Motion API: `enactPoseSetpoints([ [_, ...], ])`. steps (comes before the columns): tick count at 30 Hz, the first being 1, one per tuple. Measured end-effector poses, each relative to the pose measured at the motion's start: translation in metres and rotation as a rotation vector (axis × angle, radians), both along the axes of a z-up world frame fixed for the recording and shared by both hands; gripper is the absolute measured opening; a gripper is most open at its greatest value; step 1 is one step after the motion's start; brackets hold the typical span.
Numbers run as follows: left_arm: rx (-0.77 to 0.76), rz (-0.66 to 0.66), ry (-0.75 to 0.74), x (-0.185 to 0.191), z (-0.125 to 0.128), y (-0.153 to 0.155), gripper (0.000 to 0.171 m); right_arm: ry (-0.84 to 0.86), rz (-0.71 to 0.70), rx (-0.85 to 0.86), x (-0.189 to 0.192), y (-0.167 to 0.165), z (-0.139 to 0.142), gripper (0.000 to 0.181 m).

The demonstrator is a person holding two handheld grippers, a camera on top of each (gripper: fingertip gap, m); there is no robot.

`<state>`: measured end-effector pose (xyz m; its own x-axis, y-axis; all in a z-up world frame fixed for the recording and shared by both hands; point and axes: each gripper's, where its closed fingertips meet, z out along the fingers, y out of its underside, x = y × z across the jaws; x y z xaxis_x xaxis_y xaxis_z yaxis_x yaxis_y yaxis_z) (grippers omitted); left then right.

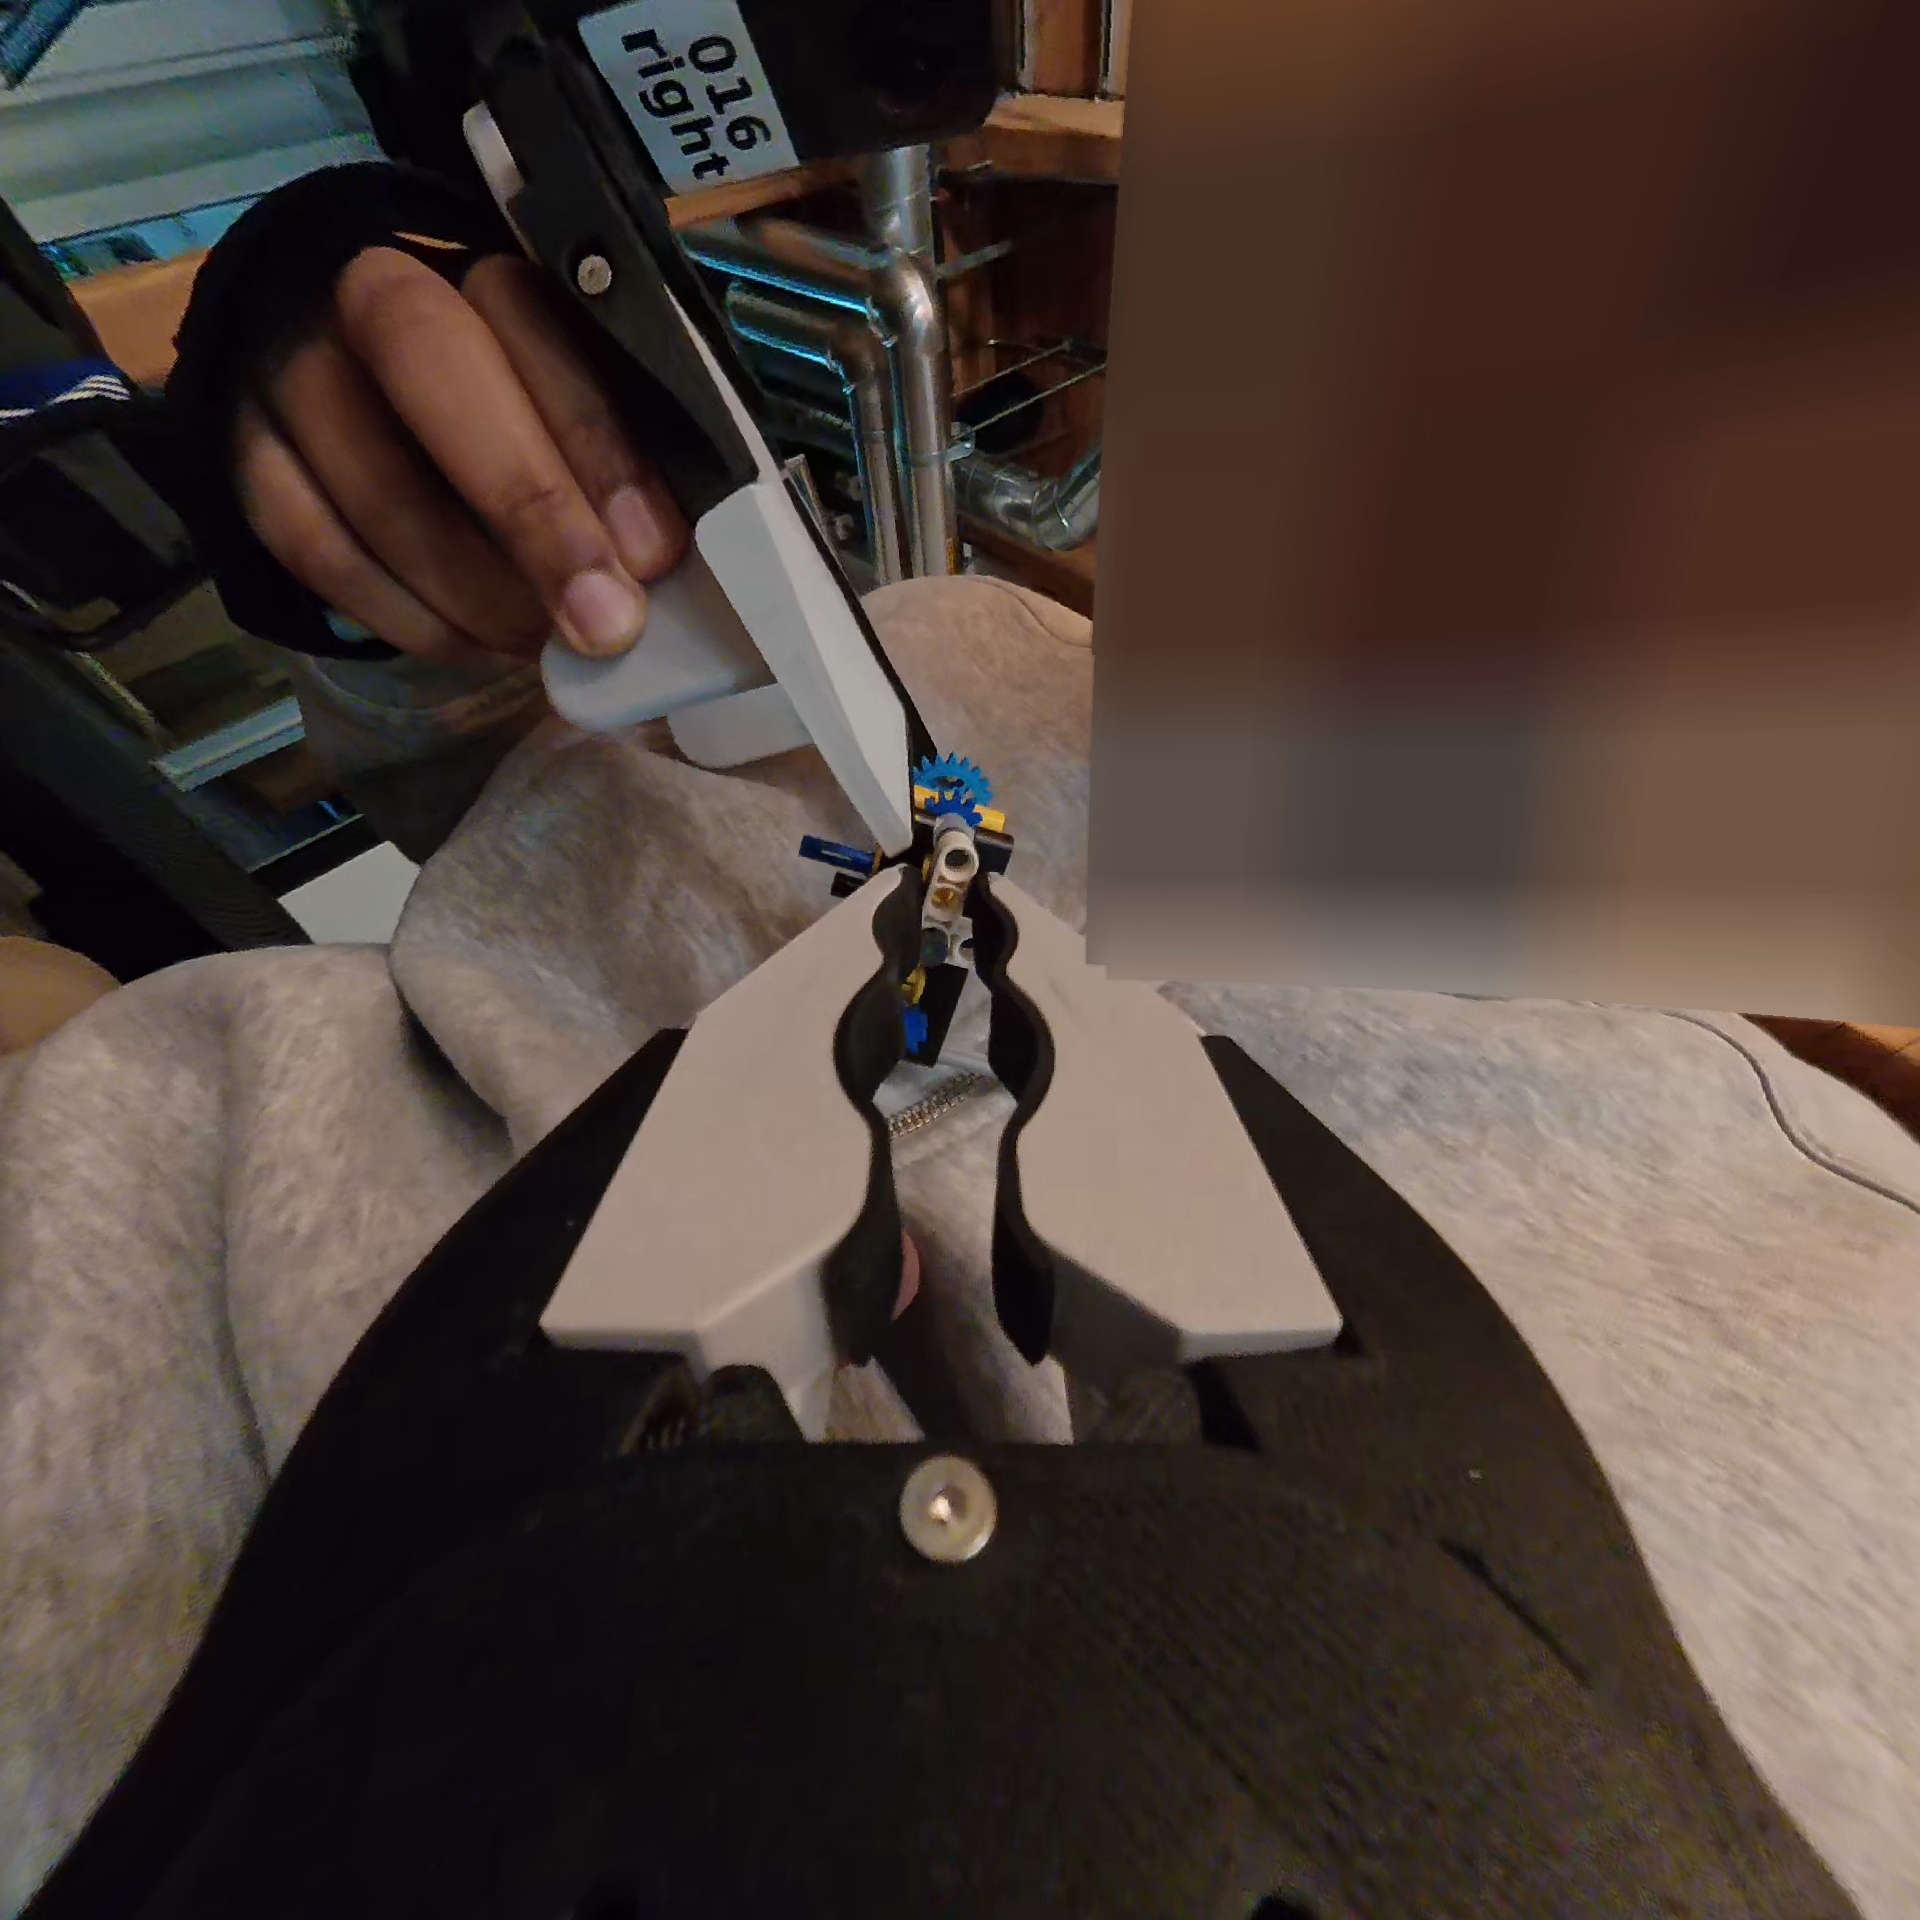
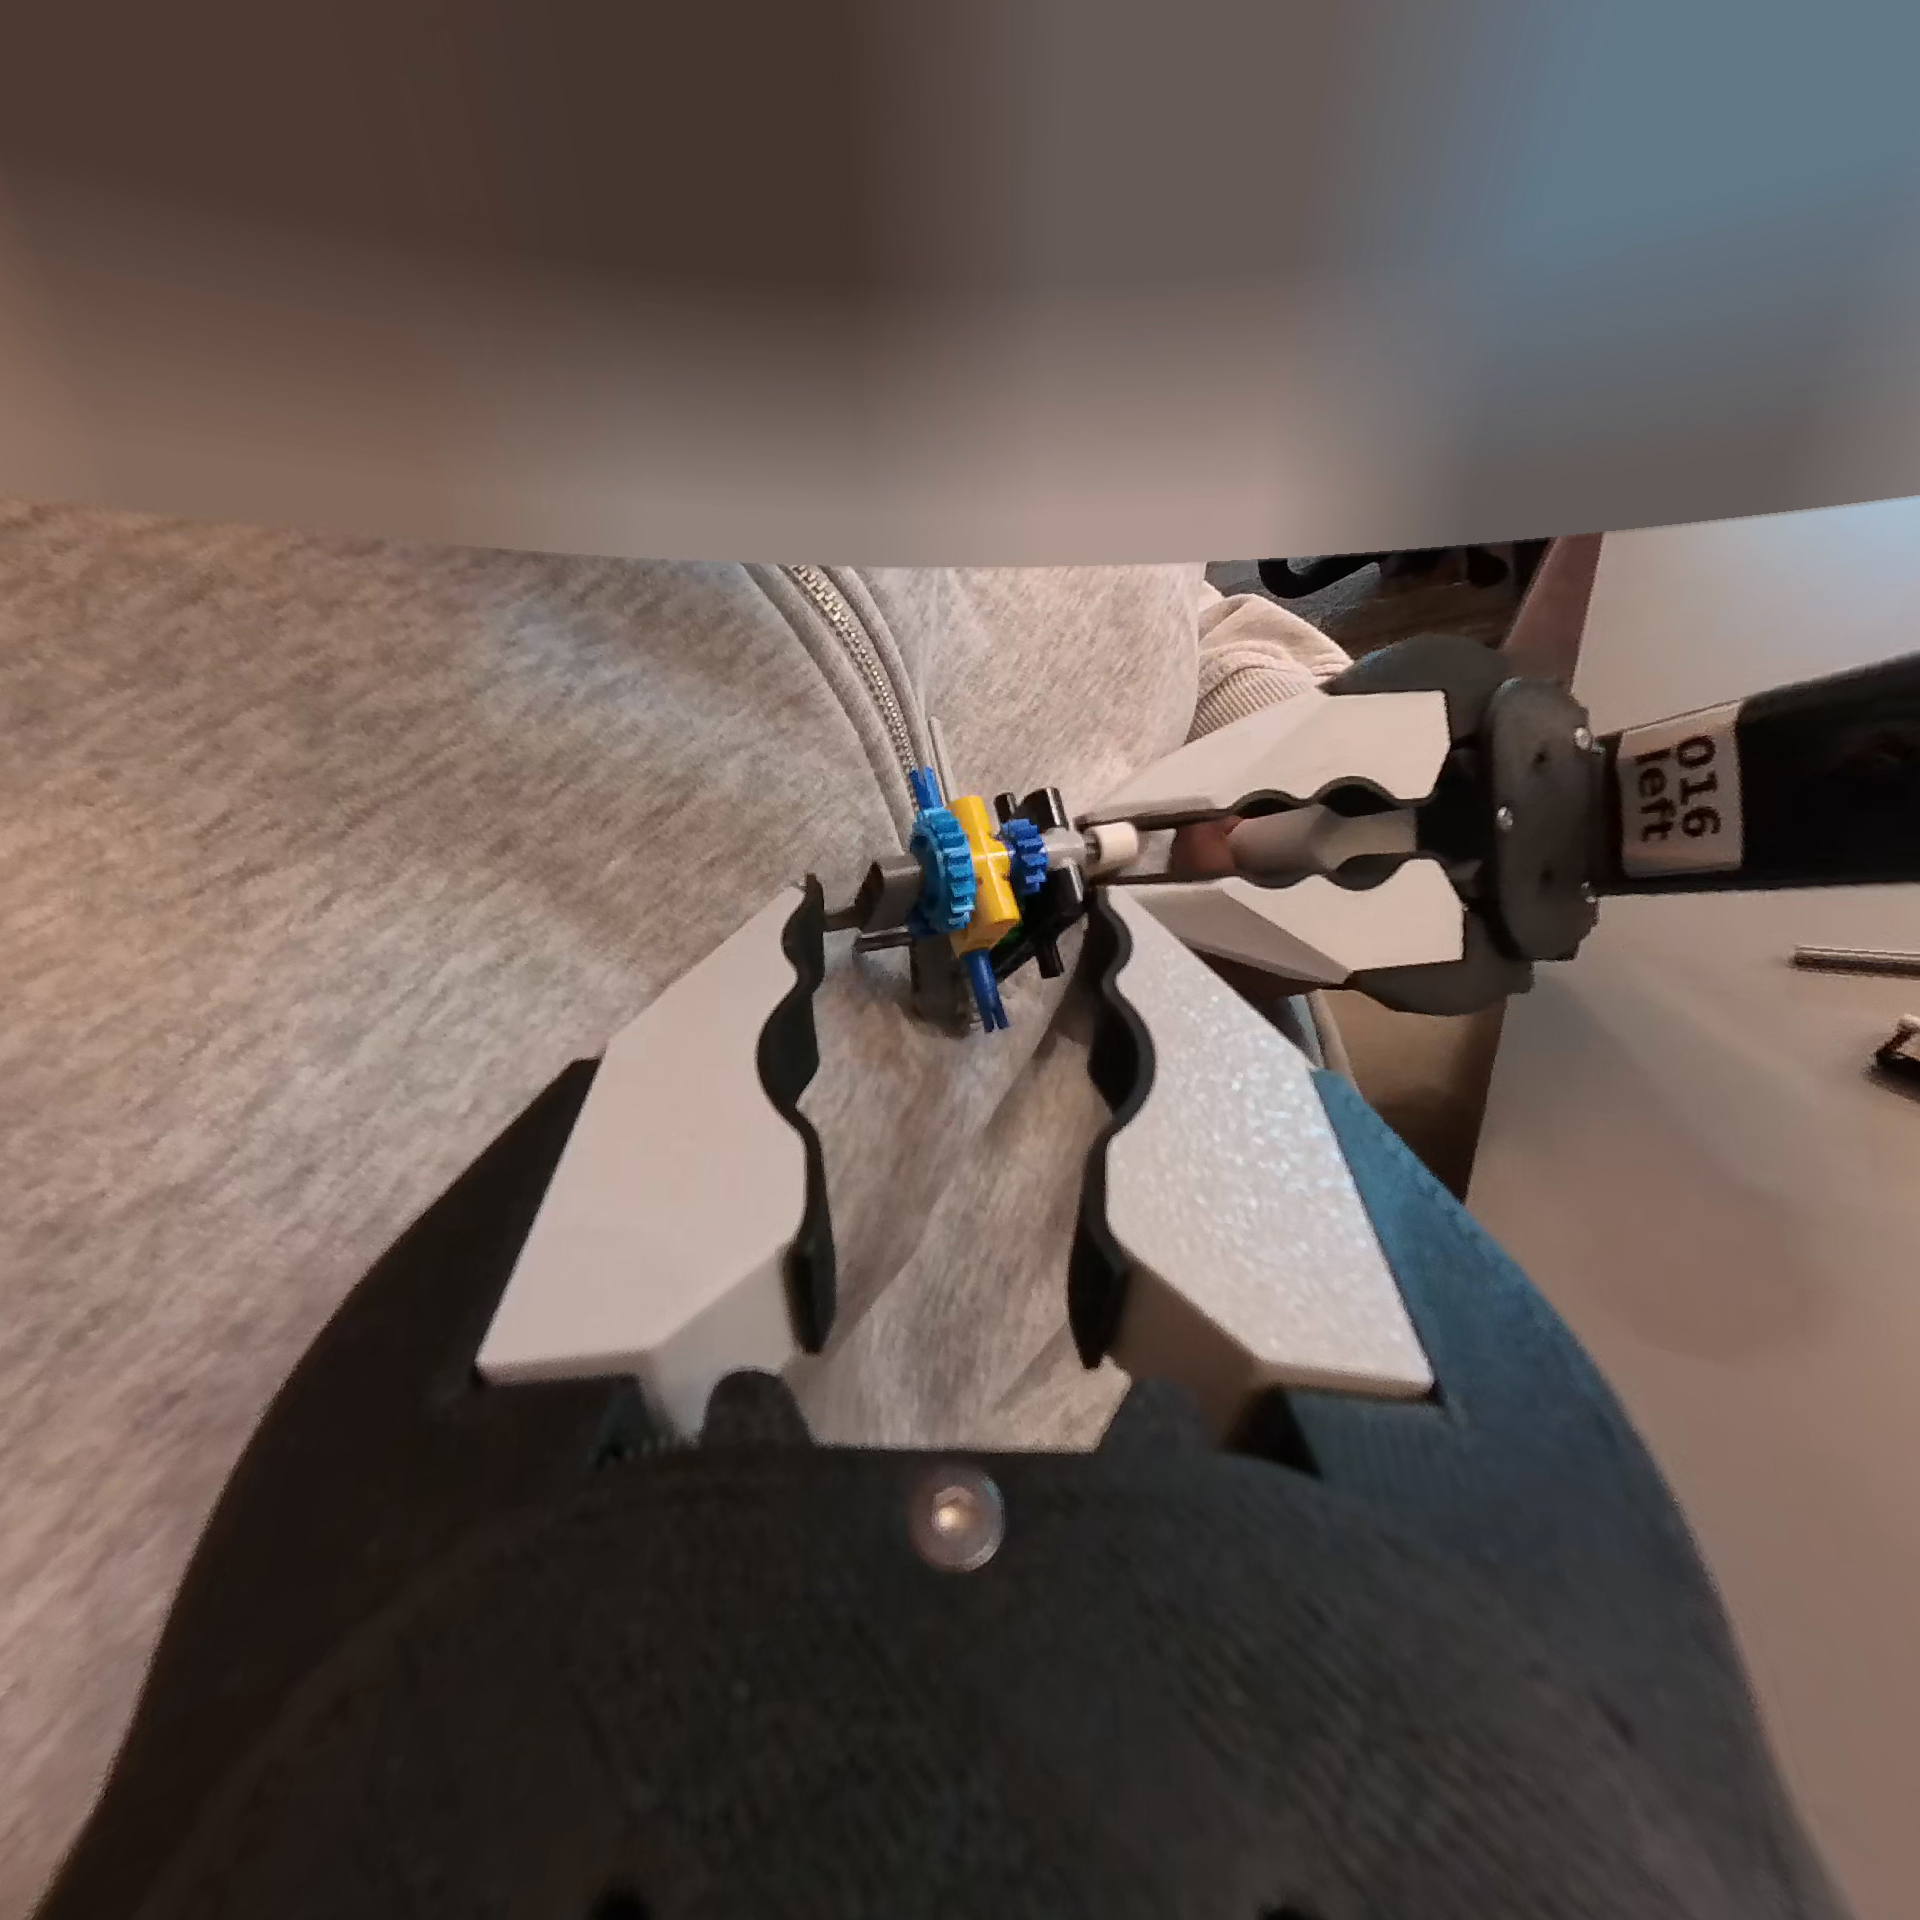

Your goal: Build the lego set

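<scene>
A small lego assembly point(image 2: 977, 883) has a yellow block, blue gears, blue pins, black parts and a grey axle. It hangs in the air in front of a grey hoodie. My right gripper point(image 2: 956, 914) is shut on it, one finger at each end of the axle. My left gripper point(image 2: 1101, 836) comes in from the right and is shut on its white end piece. In the left wrist view the assembly point(image 1: 951, 862) sits between the tips of my left gripper point(image 1: 943, 899). The right gripper point(image 1: 899, 831) reaches down to it from the upper left.
A person's grey zipped hoodie point(image 2: 416, 831) fills the background just behind the assembly. A pale table point(image 2: 1714, 1143) at the right holds a thin metal rod point(image 2: 1860, 961) and a small dark part point(image 2: 1901, 1049). Metal ducts on shelves point(image 1: 914, 343) stand far behind. The grippers are tip to tip, or close to it.
</scene>
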<state>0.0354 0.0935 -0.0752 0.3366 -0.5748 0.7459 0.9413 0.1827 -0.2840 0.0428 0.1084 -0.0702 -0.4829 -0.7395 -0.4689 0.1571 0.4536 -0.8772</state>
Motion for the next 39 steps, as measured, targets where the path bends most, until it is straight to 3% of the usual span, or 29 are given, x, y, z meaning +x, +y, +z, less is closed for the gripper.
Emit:
enactPoseSetpoints([
  [18, -0.022, -0.015, 0.026, 0.005, 0.001, 0.005, 0.007, 0.051, -0.052, -0.059, 0.004, -0.004, 0.003, 0.059],
  [35, -0.031, -0.042, 0.009, 0.004, 0.001, 0.009, 0.007, 0.012, 0.05, -0.034, 0.011, -0.001, 0.002, 0.058],
  [39, -0.036, -0.013, -0.007, -0.002, -0.002, 0.005, 0.025, -0.038, 0.028, -0.044, 0.004, -0.001, 0.008, 0.058],
])
